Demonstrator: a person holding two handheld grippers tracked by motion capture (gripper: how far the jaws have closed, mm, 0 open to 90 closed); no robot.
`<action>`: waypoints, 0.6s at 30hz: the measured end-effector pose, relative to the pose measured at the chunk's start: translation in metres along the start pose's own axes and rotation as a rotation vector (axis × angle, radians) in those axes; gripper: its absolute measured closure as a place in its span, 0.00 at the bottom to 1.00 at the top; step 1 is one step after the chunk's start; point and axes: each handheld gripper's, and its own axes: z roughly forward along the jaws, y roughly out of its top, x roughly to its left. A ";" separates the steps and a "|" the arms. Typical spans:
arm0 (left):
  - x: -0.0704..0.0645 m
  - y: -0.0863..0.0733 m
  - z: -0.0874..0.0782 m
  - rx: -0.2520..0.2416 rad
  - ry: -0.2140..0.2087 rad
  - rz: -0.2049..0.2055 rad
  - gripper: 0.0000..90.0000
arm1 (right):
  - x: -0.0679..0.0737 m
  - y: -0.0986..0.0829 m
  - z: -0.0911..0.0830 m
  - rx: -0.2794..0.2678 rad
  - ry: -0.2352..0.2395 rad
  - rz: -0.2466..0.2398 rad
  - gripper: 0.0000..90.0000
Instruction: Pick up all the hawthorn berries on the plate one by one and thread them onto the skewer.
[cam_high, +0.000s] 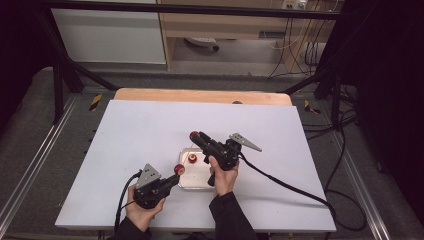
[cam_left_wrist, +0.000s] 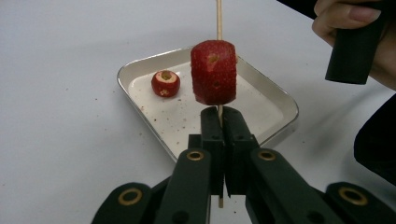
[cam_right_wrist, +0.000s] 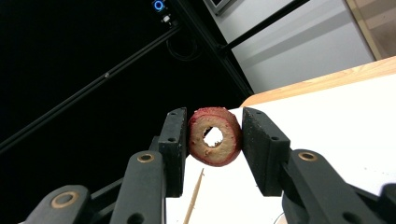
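Left gripper (cam_left_wrist: 219, 122) clamps skewer (cam_left_wrist: 218, 18) bearing strawberry chunk (cam_left_wrist: 214, 72). Right gripper (cam_right_wrist: 214, 138) pinches holed slice (cam_right_wrist: 215, 136). Tray (cam_left_wrist: 280, 100) holds another piece (cam_left_wrist: 165, 83) at 10 o'clock; path unobstructed.

No legible text or labels anywhere

A thin wooden skewer (cam_left_wrist: 218, 18) stands upright in the middle of the left gripper view, running up out of the top edge, with a red, seed-dotted fruit chunk (cam_left_wrist: 214, 72) threaded on it near its lower end. In the high view that chunk sits just below centre. A red-skinned fruit ring (cam_right_wrist: 214, 136), pale inside with a hole through its middle, stands on edge at the centre of the right gripper view. A smaller red piece (cam_left_wrist: 165, 83) with a pale cored top lies in the metal tray (cam_left_wrist: 280, 93), centre-left
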 end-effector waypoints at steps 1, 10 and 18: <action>0.000 0.000 0.000 0.000 0.001 -0.002 0.98 | 0.000 0.000 0.000 -0.001 0.002 0.000 0.69; 0.001 0.000 0.001 -0.002 0.001 -0.010 0.98 | 0.001 -0.001 -0.001 0.001 0.010 0.005 0.69; 0.000 0.001 0.002 -0.013 0.005 -0.021 0.98 | 0.002 -0.003 -0.001 0.005 0.015 0.006 0.69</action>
